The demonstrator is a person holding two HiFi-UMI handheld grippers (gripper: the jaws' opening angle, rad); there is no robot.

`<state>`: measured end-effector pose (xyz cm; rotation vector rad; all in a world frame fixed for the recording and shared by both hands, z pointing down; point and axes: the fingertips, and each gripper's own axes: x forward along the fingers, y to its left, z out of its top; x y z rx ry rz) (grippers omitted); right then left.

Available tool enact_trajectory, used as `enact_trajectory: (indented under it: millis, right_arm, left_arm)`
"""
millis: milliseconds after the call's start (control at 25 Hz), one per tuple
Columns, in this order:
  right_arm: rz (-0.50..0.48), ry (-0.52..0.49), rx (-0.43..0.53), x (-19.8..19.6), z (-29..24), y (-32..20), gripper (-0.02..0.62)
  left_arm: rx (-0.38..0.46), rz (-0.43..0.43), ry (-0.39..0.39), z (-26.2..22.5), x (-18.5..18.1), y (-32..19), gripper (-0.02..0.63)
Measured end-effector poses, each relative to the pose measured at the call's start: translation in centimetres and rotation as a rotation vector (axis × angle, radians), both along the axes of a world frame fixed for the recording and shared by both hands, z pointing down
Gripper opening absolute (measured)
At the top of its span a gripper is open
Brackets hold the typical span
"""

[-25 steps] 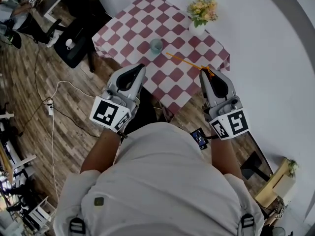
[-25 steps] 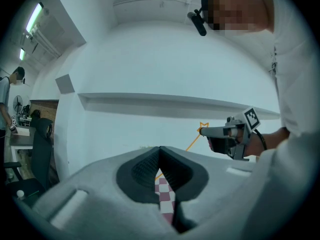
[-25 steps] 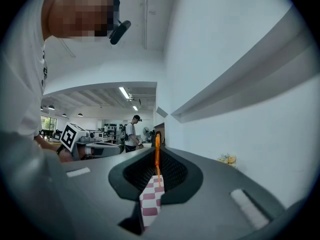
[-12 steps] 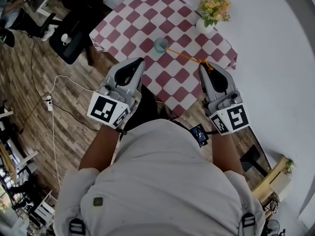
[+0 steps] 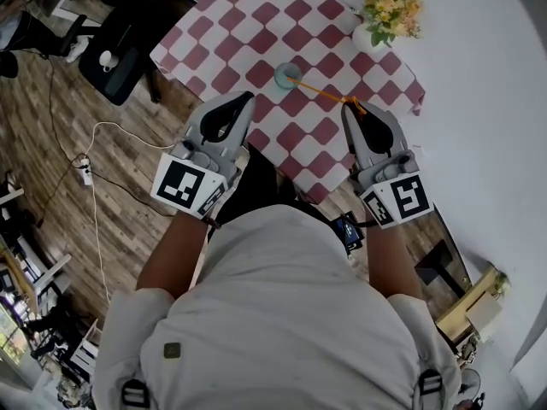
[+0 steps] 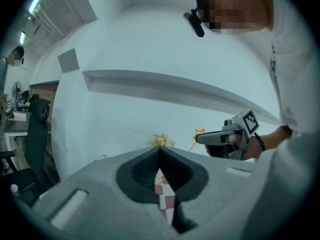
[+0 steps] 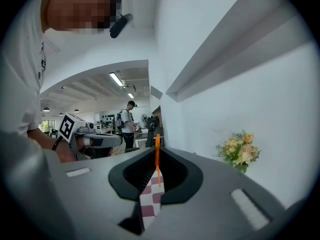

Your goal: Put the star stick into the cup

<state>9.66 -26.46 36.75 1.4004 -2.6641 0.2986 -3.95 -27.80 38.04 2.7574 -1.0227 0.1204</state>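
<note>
Now our right hand-held gripper (image 5: 353, 109) clamps the star stick (image 5: 320, 90), its far end over the cup (image 5: 285, 76); our left hand-held gripper (image 5: 246, 101) is closed on nothing.

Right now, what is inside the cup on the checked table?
Only the thin end of the star stick, held by the right hand-held gripper, shows at the mouth of the cup. Its bottom is too small to see.
</note>
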Motion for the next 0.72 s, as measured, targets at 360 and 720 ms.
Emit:
enact_trajectory:
  millis: [360, 720]
  right_arm:
    - [0.003, 0.023, -0.063, -0.5, 4.1, -2.8, 0.028]
    - [-0.006, 0.048, -0.117, -1.2, 8.1, -4.2, 0.028]
  left_arm:
    - [-0.049, 0.029, -0.018, 3.0, 0.5, -2.7, 0.000]
    - [-0.099, 0.042, -0.033, 6.3, 0.5, -4.2, 0.000]
